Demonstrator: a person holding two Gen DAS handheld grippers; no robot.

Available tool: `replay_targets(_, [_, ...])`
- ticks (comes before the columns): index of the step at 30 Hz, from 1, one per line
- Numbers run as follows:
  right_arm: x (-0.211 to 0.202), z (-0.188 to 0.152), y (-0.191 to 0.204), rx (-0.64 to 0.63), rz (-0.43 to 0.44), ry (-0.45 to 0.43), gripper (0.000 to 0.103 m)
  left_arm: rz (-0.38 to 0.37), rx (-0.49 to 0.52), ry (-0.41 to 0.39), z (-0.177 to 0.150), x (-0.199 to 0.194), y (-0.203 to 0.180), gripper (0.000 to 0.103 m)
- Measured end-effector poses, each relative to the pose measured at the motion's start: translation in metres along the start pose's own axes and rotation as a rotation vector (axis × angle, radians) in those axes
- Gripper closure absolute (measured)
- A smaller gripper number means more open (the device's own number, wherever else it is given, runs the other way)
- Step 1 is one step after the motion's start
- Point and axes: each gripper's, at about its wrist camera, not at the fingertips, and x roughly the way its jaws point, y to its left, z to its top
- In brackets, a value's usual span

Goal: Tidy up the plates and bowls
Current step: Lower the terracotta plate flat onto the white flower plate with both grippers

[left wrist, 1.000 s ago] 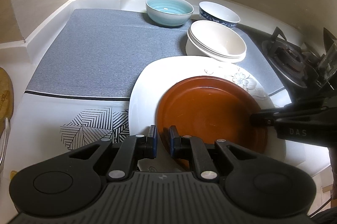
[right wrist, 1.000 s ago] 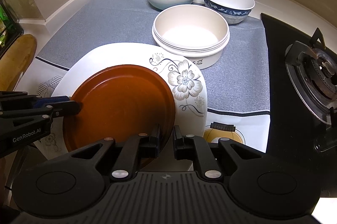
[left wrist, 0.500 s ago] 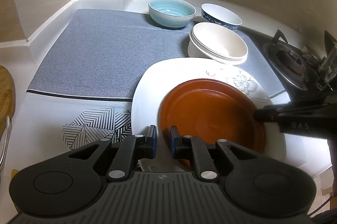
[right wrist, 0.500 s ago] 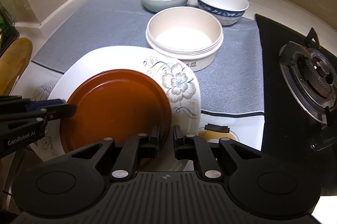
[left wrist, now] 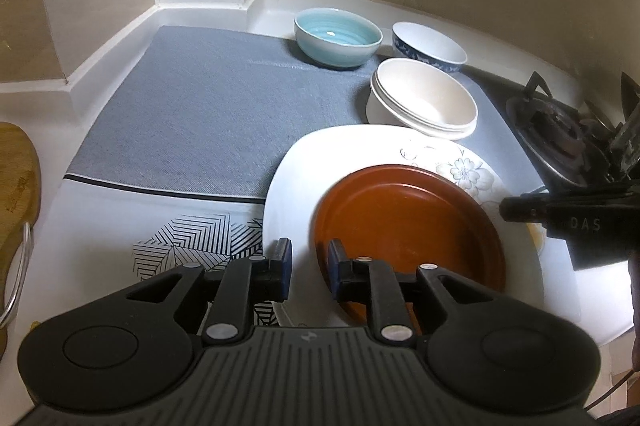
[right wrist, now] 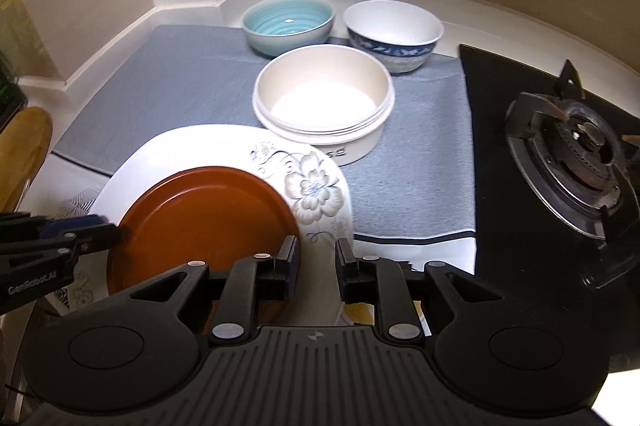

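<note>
My left tongs and my right tongs have both just been opening, and their jaws now stand a little apart on opposite sides of the brown plate. In each wrist view only white plate shows in the gap, so I judge neither pair is pressing on the brown rim.

The brown plate lies on the white flowered plate, and that pair sits at the front edge of the bench, half on the grey mat. The cream stacked bowls are just behind the white plate, with the teal bowl and the blue-patterned bowl near the back edge.

My worry is the front edge. The white plate seems to reach close to it, so a snag from either tongs as I pull away could drag both plates towards the drop. The brown plate also sits off-centre, towards the front, and a nudge could slide it on the glazed surface. A push backward would knock the white plate into the cream bowls. The stove burner lies on the right side.
</note>
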Motion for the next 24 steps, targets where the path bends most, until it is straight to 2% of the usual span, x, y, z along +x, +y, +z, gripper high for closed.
replay_targets(8, [0.002, -0.003, -0.008, 0.027, -0.031, 0.005, 0.081, 0.033, -0.045, -0.054, 0.001, -0.011, 0.009, 0.082])
replay_targets(13, [0.010, -0.008, -0.013, 0.053, -0.020, 0.056, 0.079, 0.051, -0.057, -0.034, -0.003, -0.009, 0.013, 0.079])
replay_targets(16, [0.014, -0.010, -0.012, 0.054, -0.009, 0.074, 0.073, 0.051, -0.074, -0.009, -0.007, -0.006, 0.017, 0.078])
replay_targets(24, [0.020, -0.010, -0.011, 0.053, 0.025, 0.091, 0.073, 0.031, -0.120, 0.019, -0.012, -0.004, 0.025, 0.075])
